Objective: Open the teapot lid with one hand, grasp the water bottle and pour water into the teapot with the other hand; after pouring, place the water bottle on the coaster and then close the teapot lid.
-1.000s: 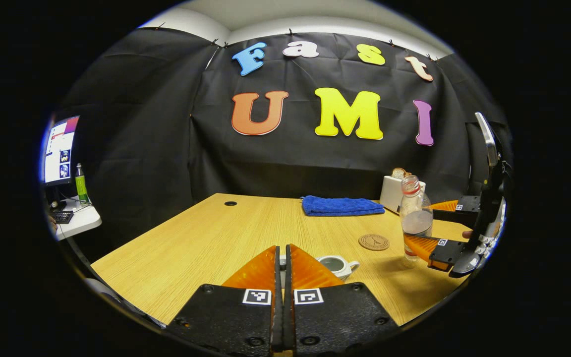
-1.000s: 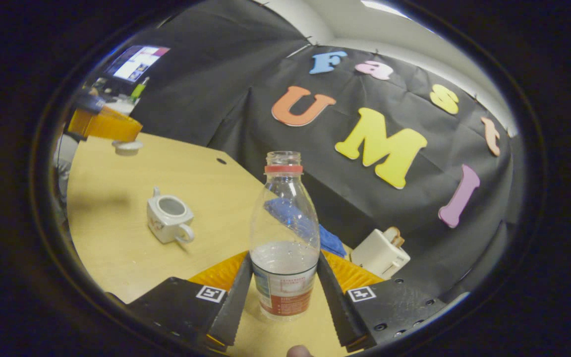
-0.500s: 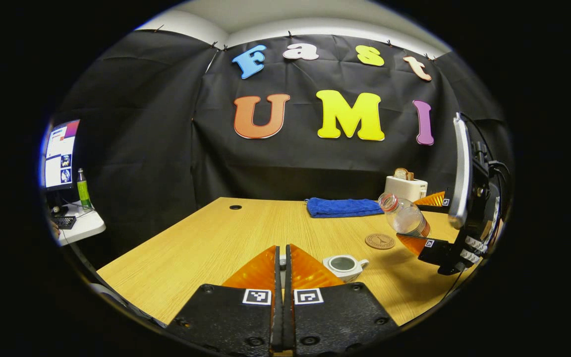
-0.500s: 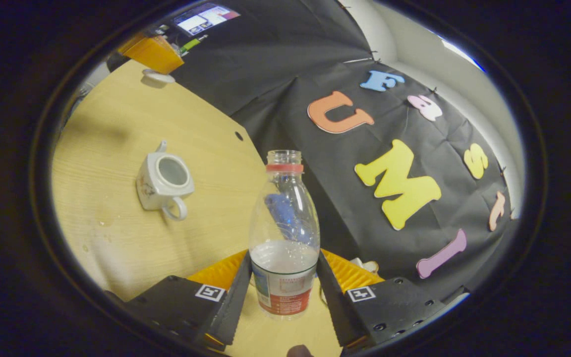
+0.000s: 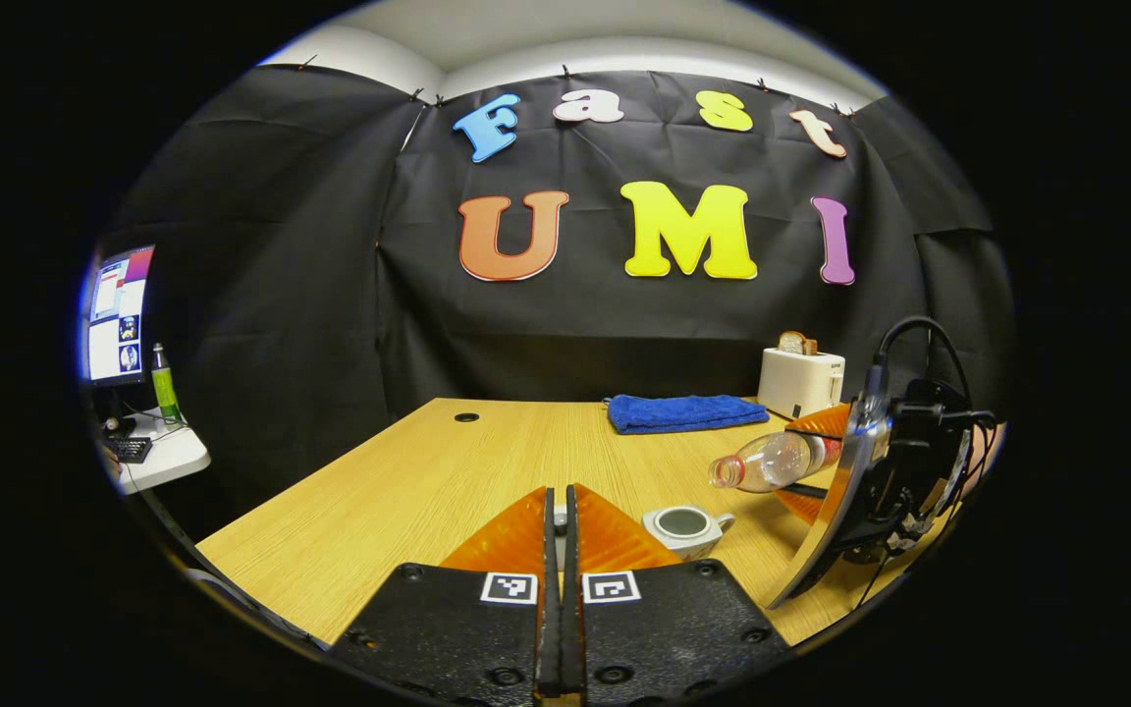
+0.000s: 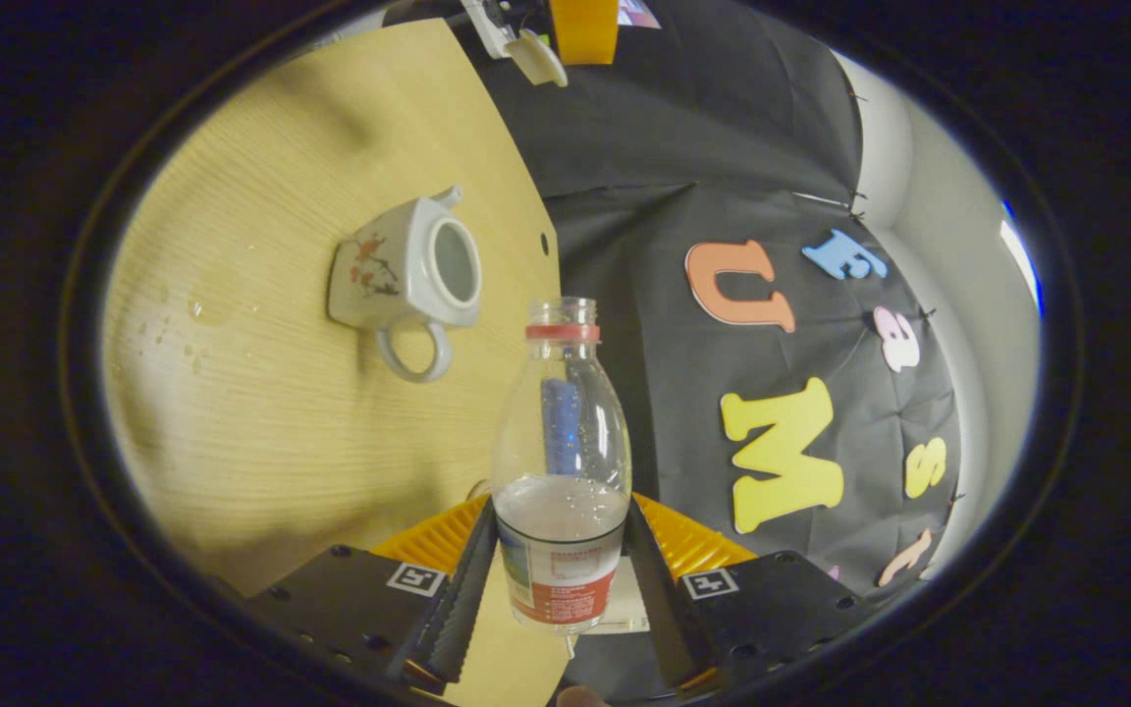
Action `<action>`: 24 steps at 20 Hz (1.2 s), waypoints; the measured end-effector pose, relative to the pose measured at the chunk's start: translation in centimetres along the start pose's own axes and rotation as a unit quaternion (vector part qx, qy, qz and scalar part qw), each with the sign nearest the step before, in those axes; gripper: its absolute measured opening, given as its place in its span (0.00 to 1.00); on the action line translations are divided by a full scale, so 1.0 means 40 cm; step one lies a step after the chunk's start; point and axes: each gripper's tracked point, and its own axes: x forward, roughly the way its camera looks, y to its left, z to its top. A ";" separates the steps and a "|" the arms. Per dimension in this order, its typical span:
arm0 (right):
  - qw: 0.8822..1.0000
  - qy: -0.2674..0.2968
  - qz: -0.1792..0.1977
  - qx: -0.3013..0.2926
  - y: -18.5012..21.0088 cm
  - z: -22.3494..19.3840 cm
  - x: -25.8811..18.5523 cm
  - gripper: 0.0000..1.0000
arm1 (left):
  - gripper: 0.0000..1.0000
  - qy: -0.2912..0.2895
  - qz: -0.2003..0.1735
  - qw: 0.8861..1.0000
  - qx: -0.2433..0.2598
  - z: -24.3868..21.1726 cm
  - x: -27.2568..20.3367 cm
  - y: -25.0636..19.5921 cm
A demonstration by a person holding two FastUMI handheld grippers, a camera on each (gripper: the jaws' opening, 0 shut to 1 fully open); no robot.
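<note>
Now tipping light, thin-walled water bottle, right gripper clamping low at label; left gripper pinching lid; teapot far-left.

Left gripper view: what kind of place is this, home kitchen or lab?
Probably a lab recording booth, not a home. Black cloth walls in a wooden table set with staged props, a toaster and blue towel, and a monitor sits on a side desk just outside.
</note>
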 end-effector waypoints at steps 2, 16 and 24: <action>1.000 0.003 -0.009 -0.023 -0.006 0.000 -0.001 0.75 | 0.03 -0.002 0.000 1.000 -0.003 0.002 0.001 0.004; 0.987 -0.016 -0.024 -0.159 -0.023 0.059 0.015 0.72 | 0.03 0.007 0.018 1.000 -0.016 -0.006 -0.001 0.051; 0.974 -0.026 -0.036 -0.222 -0.056 0.088 0.013 0.72 | 0.03 0.002 0.018 1.000 -0.015 0.006 -0.010 0.054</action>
